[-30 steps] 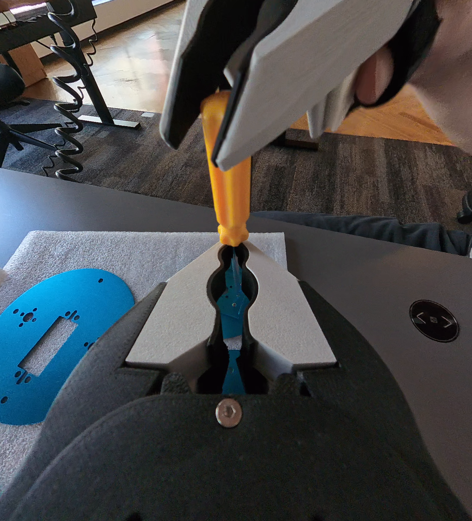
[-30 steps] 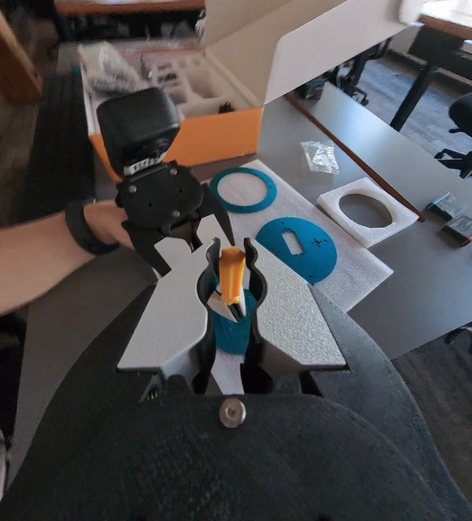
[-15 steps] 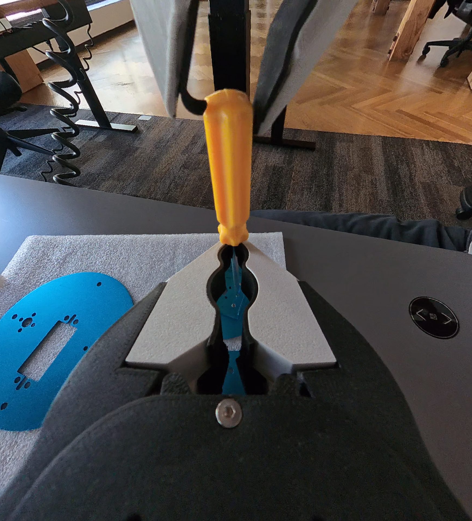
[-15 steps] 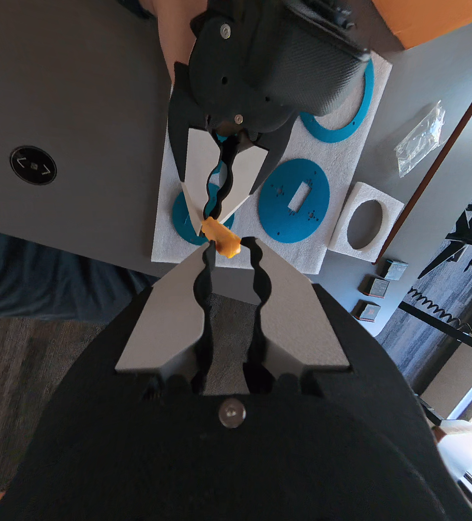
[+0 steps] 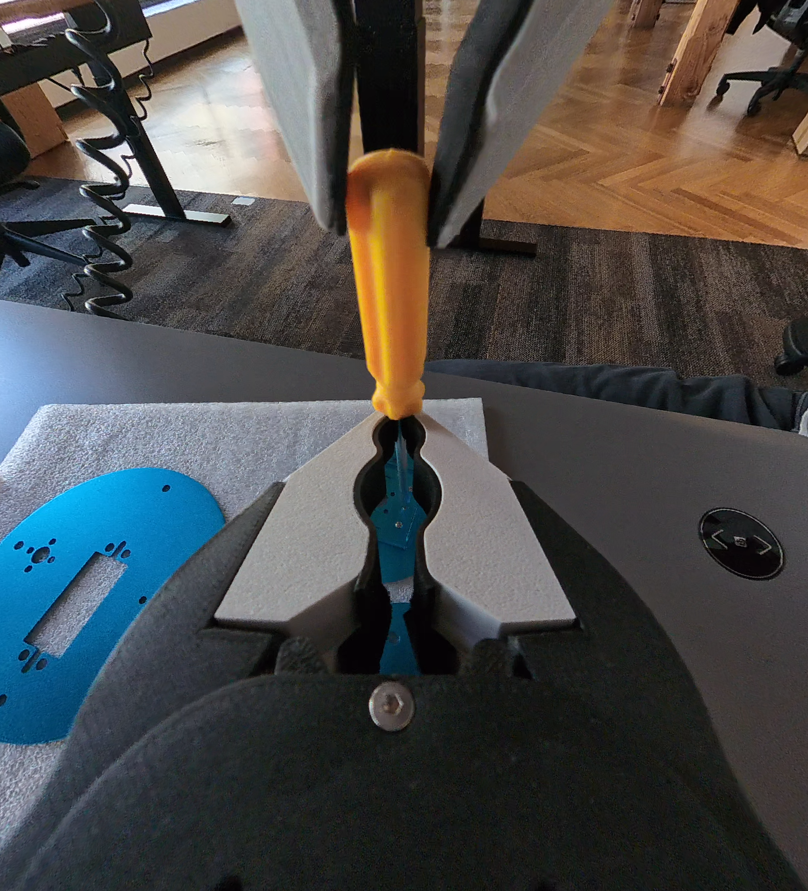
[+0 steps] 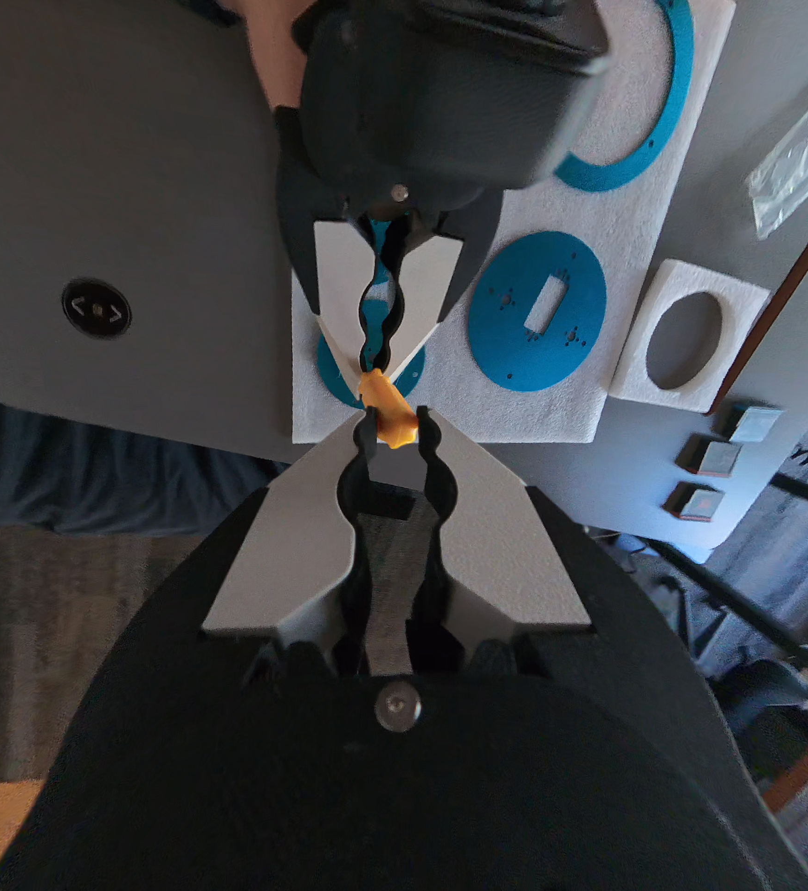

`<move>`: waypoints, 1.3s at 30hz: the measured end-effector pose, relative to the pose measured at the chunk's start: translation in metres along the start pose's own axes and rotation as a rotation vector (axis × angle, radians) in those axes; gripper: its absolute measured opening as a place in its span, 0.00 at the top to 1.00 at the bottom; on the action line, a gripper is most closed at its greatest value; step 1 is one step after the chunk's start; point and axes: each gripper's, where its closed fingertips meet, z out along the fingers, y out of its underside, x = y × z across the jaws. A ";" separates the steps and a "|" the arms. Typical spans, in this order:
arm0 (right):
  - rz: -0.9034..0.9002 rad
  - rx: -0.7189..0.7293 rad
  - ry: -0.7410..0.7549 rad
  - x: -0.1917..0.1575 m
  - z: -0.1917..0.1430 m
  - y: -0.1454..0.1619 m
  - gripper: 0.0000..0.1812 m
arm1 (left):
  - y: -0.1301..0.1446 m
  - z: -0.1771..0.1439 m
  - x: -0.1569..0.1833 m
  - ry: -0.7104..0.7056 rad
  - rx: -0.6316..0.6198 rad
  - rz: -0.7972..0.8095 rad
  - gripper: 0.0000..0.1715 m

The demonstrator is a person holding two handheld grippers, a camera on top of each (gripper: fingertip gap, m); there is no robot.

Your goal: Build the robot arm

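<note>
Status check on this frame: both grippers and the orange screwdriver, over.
Left gripper shut on screwdriver shaft below orange handle, upright over small blue plate. Right gripper closing around handle top, contact unclear. Nothing obstructing.

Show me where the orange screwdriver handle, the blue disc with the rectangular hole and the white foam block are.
orange screwdriver handle (image 5: 389, 289), left wrist view, middle of the handle.
blue disc with the rectangular hole (image 6: 503, 337), right wrist view, flat face beside the hole.
white foam block (image 6: 643, 385), right wrist view, lower corner.

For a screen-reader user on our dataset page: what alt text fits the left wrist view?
The left tool, nearly shut, grips the shaft of an upright orange-handled screwdriver over a small blue plate, while the right tool straddles the handle top from above. A blue oval plate lies on white foam sheet over a grey table.
</note>
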 end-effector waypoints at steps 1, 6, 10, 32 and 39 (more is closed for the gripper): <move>0.064 0.009 -0.002 0.003 0.001 -0.001 0.91 | 0.000 0.000 -0.001 -0.005 -0.001 -0.001 0.99; 0.647 -0.044 -0.034 0.012 0.004 0.004 0.92 | 0.001 0.000 -0.004 -0.019 -0.010 -0.008 0.99; 0.293 -0.032 -0.048 0.005 0.001 -0.001 0.90 | 0.001 0.001 -0.001 -0.002 0.001 -0.001 0.99; 0.379 -0.001 -0.127 0.000 0.002 0.000 0.91 | 0.002 0.000 0.001 -0.002 -0.002 0.010 0.99; 0.158 0.013 -0.136 -0.002 0.000 -0.002 0.90 | 0.002 0.000 0.001 0.007 0.000 0.006 0.99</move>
